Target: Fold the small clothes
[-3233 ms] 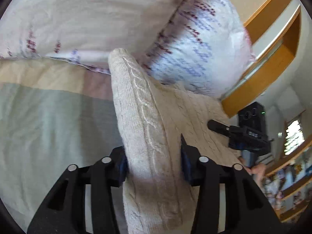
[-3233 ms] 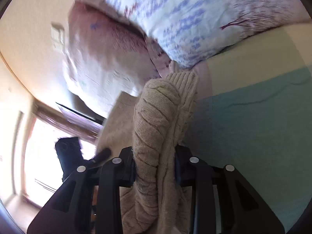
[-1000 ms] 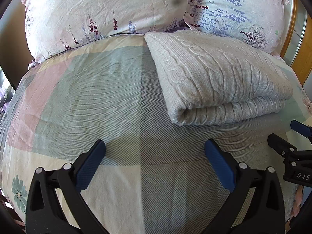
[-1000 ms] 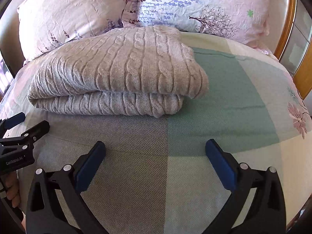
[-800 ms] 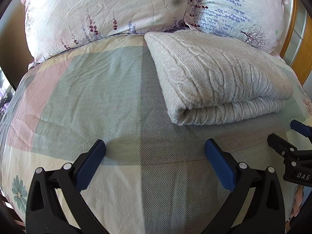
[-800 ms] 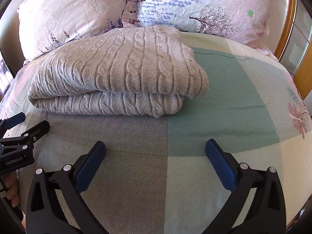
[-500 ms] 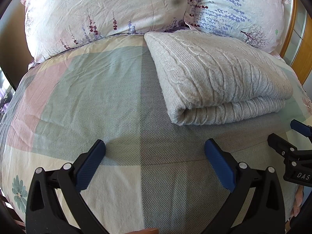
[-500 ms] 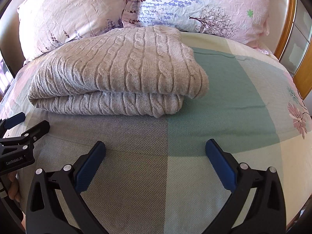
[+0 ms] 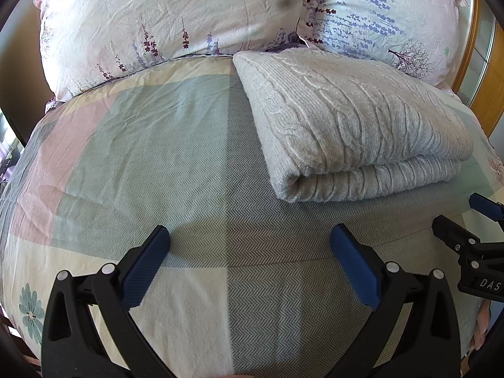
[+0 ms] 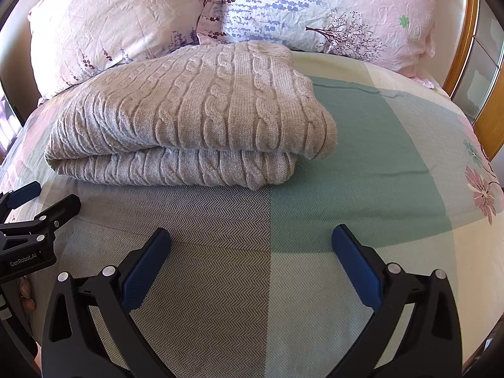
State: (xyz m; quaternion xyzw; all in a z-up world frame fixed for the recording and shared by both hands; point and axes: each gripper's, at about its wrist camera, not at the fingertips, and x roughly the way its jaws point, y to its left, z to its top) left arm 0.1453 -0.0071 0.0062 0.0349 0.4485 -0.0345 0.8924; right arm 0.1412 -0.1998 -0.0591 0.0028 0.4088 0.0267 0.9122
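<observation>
Beige cable-knit wool is lying folded in two layers on the patchwork bedspread (image 9: pixel 132 145), the sweater (image 9: pixel 346 116) sitting just in front of two floral pillows and touching neither tool. Going left to right in the left wrist view, the left pillow (image 9: pixel 170 15) is filling the upper left, a bare stretch of pink and green patches is spreading below it, and the sweater's rounded fold is facing the camera right of centre. The left gripper (image 9: pixel 249 252) is hovering over the bedspread with its blue-padded fingers spread wide and nothing between them; the right gripper (image 9: pixel 463 223) is poking in at the far right edge, also parted. The right wrist view is showing what the first cannot: the sweater's cable pattern in crisp relief (image 10: pixel 195 110), the right pillow (image 10: pixel 330 9) almost whole, a wooden bed frame (image 10: pixel 486 126), and a pink flower print. Its own fingers are standing wide apart over grey herringbone cloth.
</observation>
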